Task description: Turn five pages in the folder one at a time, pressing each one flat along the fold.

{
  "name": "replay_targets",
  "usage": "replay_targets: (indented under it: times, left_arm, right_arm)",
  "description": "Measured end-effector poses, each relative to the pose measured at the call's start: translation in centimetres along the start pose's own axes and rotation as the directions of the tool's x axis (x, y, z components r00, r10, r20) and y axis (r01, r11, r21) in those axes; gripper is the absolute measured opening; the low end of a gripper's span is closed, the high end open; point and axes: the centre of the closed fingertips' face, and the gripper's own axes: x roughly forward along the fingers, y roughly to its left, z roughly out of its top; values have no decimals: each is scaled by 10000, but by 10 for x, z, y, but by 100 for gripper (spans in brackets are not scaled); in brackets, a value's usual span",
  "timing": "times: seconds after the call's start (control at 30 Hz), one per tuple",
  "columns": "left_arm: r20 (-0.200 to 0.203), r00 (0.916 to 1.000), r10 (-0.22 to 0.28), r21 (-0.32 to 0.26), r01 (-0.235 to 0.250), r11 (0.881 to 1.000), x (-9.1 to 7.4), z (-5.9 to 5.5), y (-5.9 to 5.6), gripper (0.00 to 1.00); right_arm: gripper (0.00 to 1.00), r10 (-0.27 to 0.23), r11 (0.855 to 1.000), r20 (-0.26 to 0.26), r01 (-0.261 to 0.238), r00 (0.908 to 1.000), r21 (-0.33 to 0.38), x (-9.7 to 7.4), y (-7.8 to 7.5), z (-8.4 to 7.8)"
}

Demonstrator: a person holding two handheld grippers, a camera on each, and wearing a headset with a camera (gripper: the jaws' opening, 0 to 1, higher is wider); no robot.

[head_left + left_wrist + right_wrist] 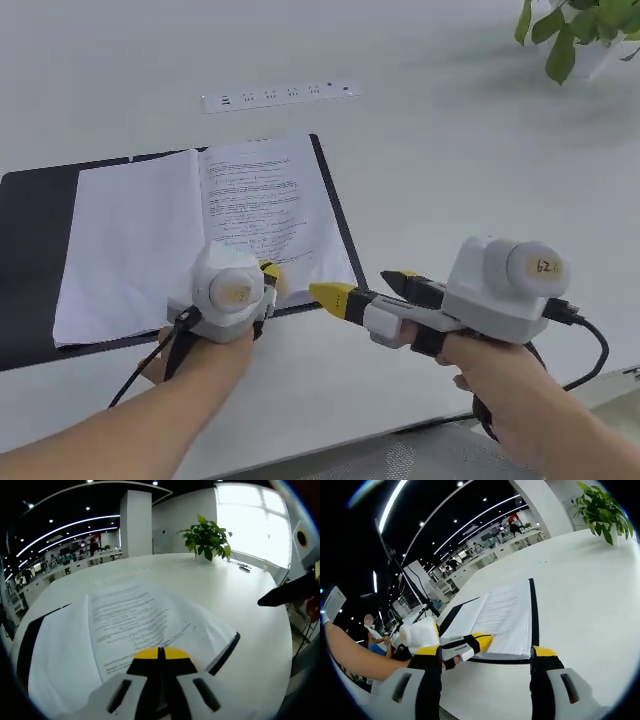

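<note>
At the near edge of the white table point(450, 150) the folder point(30, 260) lies open & flat, black cover down, fold running away from the person, prob. so both hands reach the paper w/o stretching. The left gripper point(270, 272) sits at the bottom edge of the printed page point(260, 200), jaws closed tip to tip. In the left gripper view the yellow tips meet right over the paper, but I can't tell if a sheet is nipped betw. them or they just rest on it. My guess: it's there to pin or pick at that right-hand sheet near its lower edge, where a page lifts easiest. The right gripper point(362, 286) hangs just off the folder's near right corner, above bare table, jaws spread apart w/ nothing in them. It looks ready to take a sheet or run along the fold. The blank page point(130, 240) lies flat on the left side, so the crease betw. the two faces is the line to press. Count: 1 folder; 2 page faces showing (1 blank, 1 printed), sheets underneath too thin to count; 2 grippers; 1 power strip point(280, 96) further back; 1 plant point(575, 30) at the far right, both well apart from the work.
</note>
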Motion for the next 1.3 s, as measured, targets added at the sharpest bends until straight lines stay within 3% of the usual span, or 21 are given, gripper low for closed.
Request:
replay_targets:
  times: [0.4,0.7,1.0,1.3]
  left_arm:
    - [60,10000,35,119,-35,9999,0,1,0,0]
    - [94,10000,33,128,-34,9999,1,1,0,0]
    - [123,9999,55,171,-58,9998,0,0,-1,0]
    - [138,9999,42,199,-44,9998,0,0,-1,0]
  right_arm:
    - [54,381,9979,72,-377,9992,-533,40,-17,24]
    - [50,500,9978,-608,-526,9969,-411,67,-30,18]
    - [50,513,9985,-858,-528,9950,-157,76,-40,10]
    - [47,502,9987,-909,-510,9946,-63,74,-34,8]
